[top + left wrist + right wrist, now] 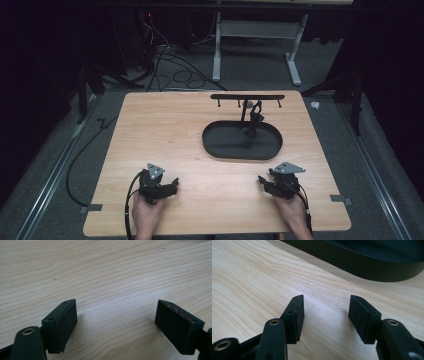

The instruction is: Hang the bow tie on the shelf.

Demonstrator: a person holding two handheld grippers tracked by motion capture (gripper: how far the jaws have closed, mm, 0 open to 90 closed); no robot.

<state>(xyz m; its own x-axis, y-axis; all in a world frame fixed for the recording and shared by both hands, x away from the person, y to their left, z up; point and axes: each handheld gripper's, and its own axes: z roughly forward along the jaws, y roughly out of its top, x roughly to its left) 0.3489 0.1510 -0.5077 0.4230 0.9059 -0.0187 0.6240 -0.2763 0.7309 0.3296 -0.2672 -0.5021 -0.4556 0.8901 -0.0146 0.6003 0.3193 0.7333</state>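
Both grippers rest low on the wooden table (165,125) near its front edge. The left gripper (116,320) gapes wide over bare wood, nothing between its jaws. The right gripper (324,315) stands open and empty too, with the black oval tray (372,267) just ahead. From above, a small hook stand (248,107) rises from the tray's far end.

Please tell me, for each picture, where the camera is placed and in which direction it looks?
High view: above the person's side, looking forward and down on the table; both hands, left claw and right claw show.
Left gripper view: on the left claw, looking along its open jaws at bare wood.
Right gripper view: on the right claw, jaws open, facing the black tray.
Shared: high and right gripper views both show the tray.
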